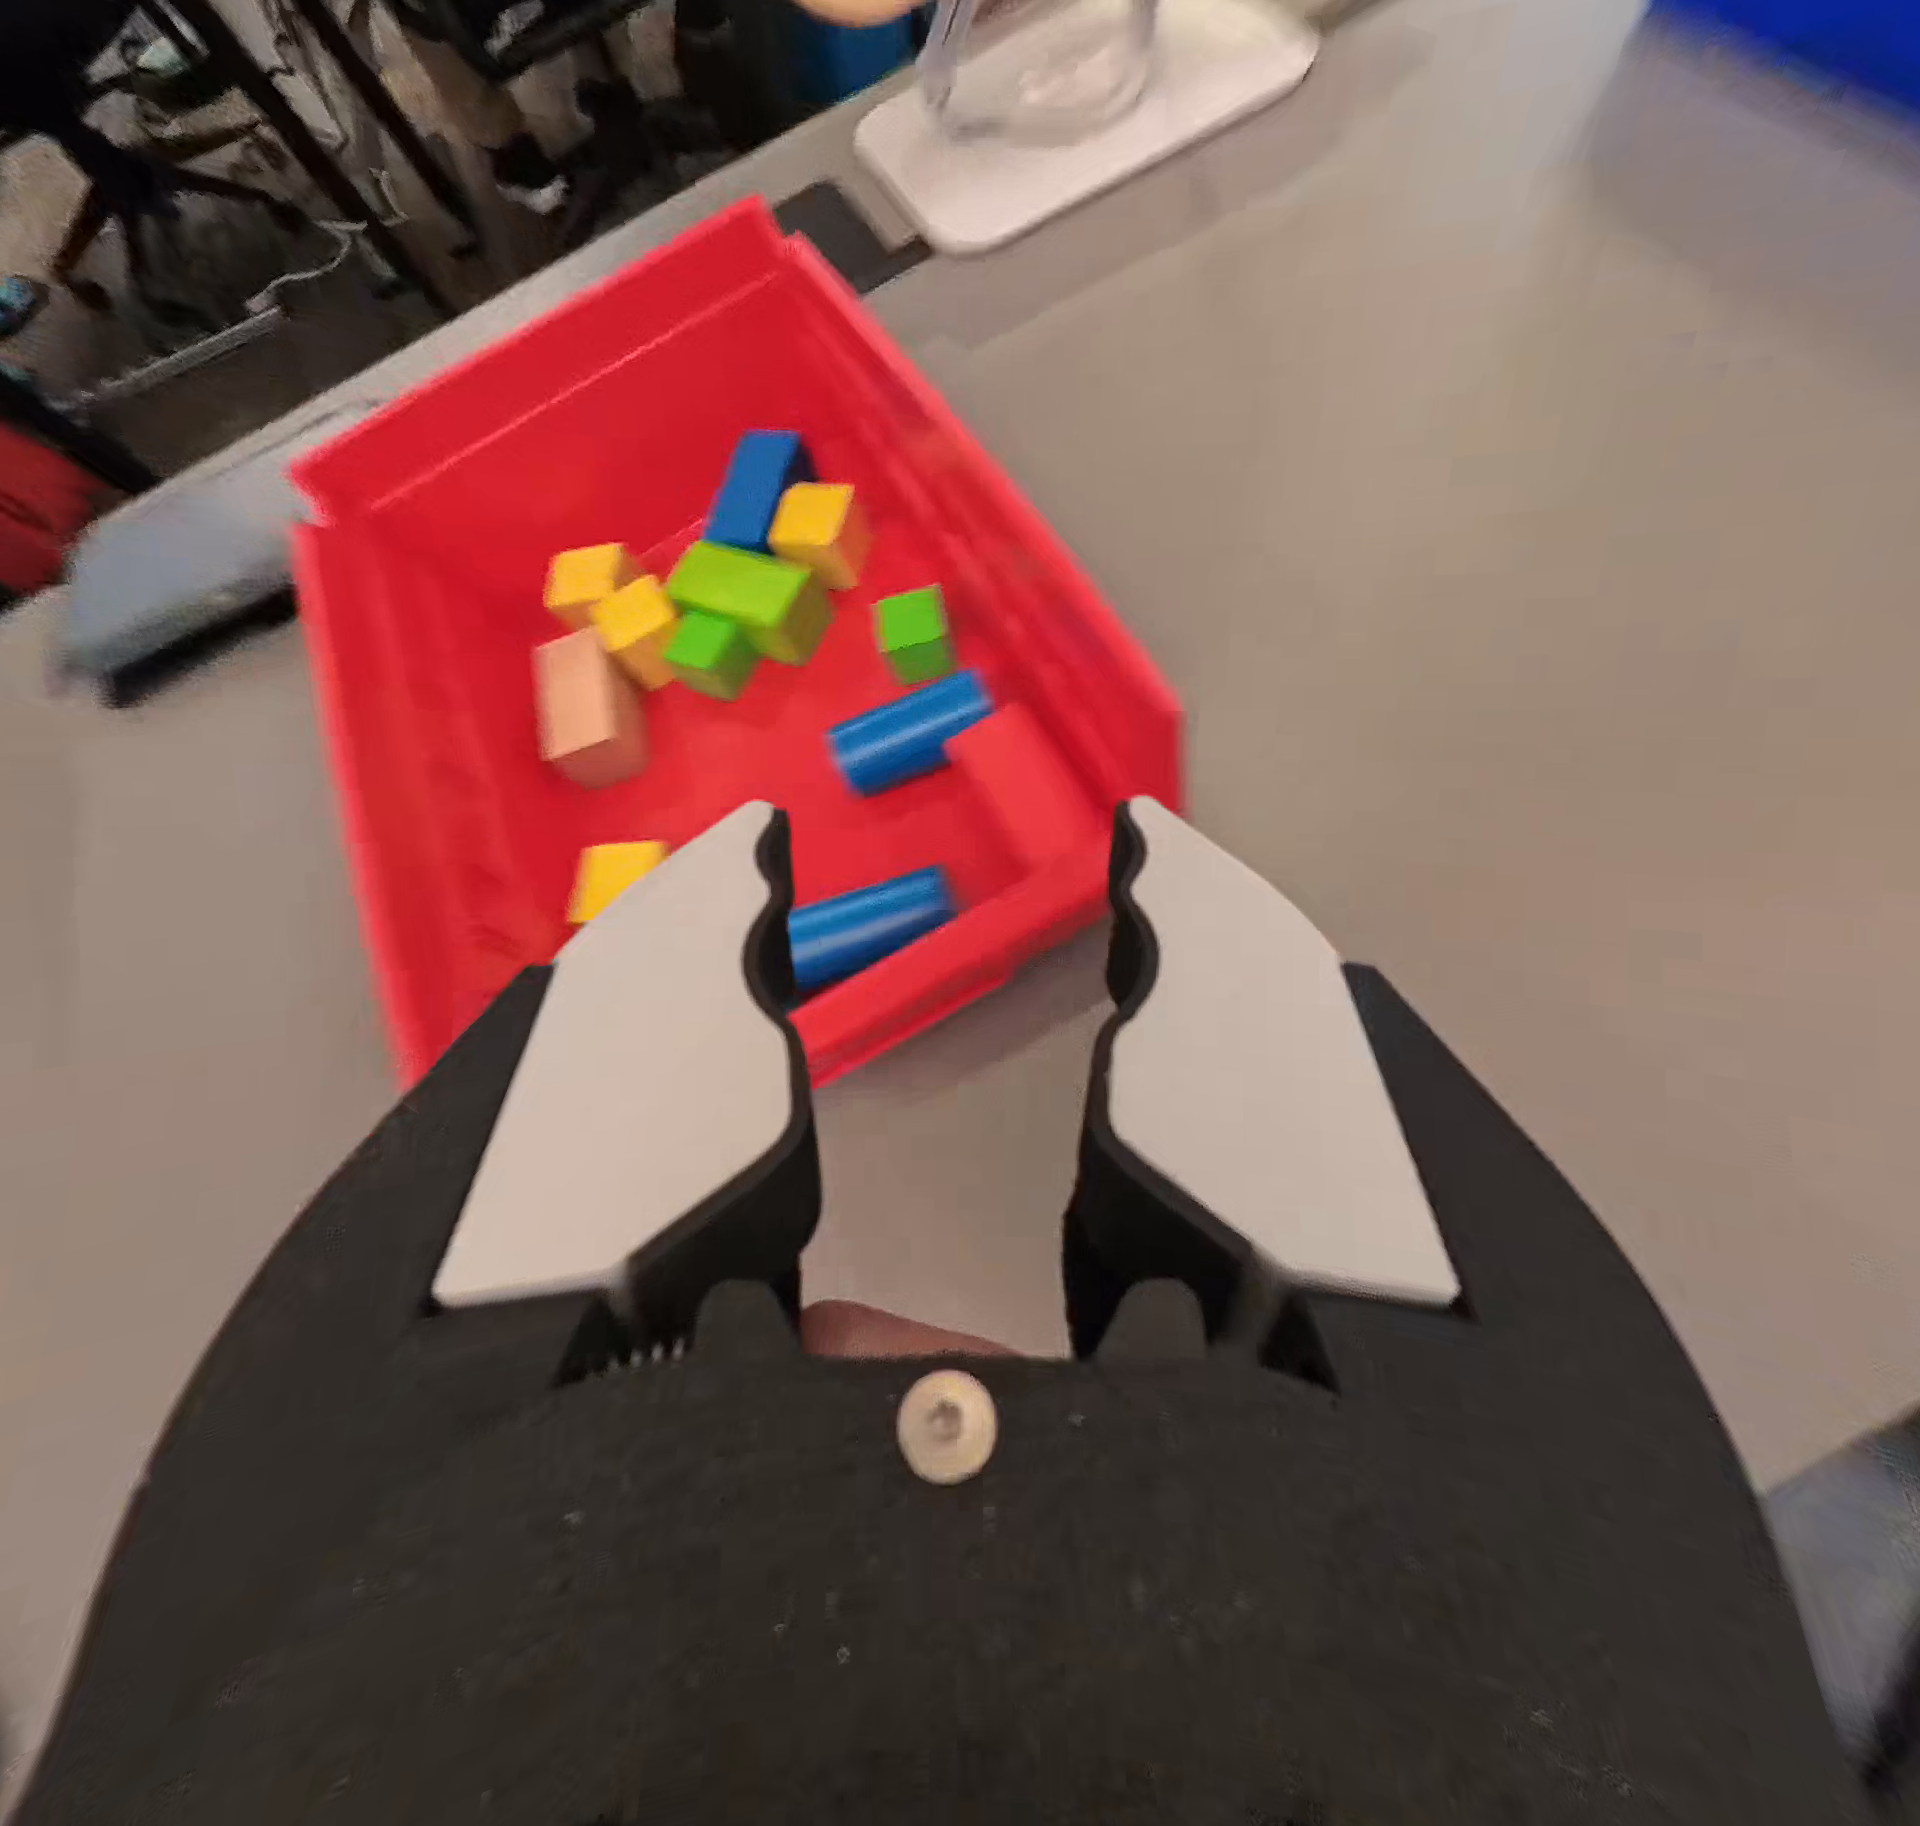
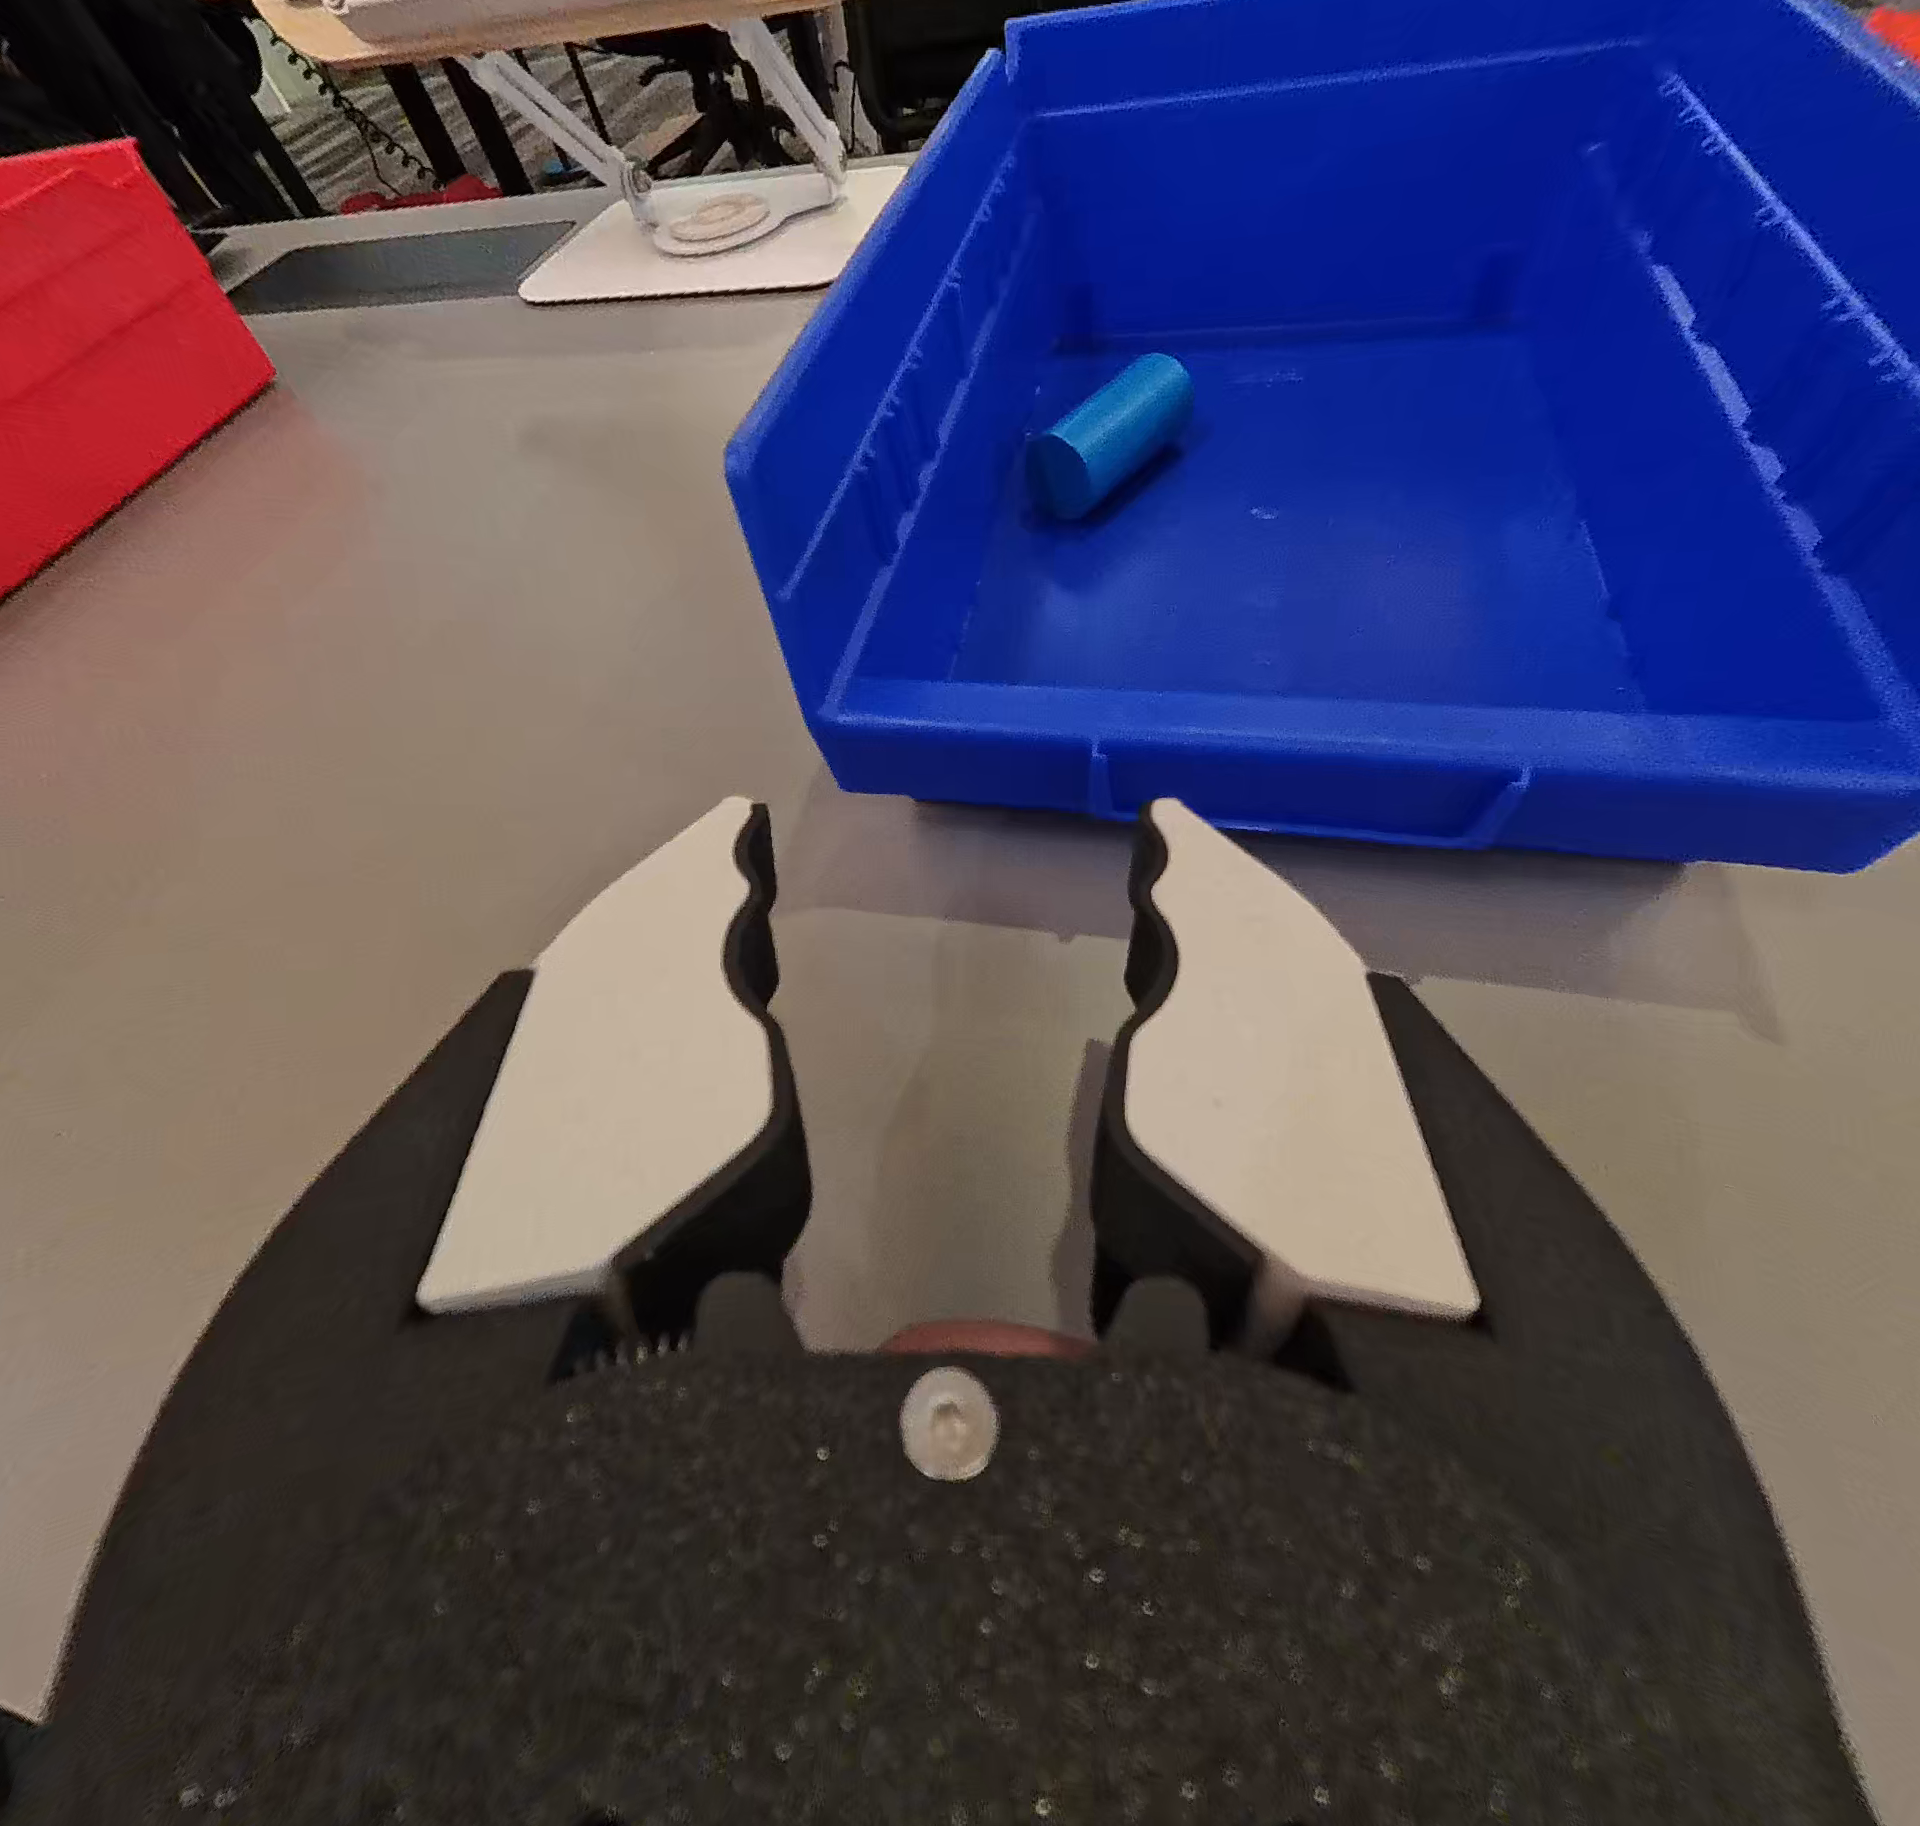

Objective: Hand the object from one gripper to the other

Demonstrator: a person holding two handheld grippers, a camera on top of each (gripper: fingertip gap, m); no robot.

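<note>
Both hand-held grippers gape empty; left hand-held gripper [image 1: 943, 893] should straddle the blue wooden cylinder [image 1: 868, 924] inside the red plastic bin [image 1: 1101, 675], squarely across its round sides

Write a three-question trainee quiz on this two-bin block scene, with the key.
1. True or false: the left gripper is holding a block.
2. What lies in the blue bin? A) a blue cylinder B) a yellow cube C) nothing
3. Fill in: the pile of yellow, green and blue blocks sits in the ____ bin.

Key
1. False. Its jaws stand open and empty above the near end of the red bin; the right gripper is open and empty too.
2. A, one blue cylinder lying on its side.
3. Red.
</note>
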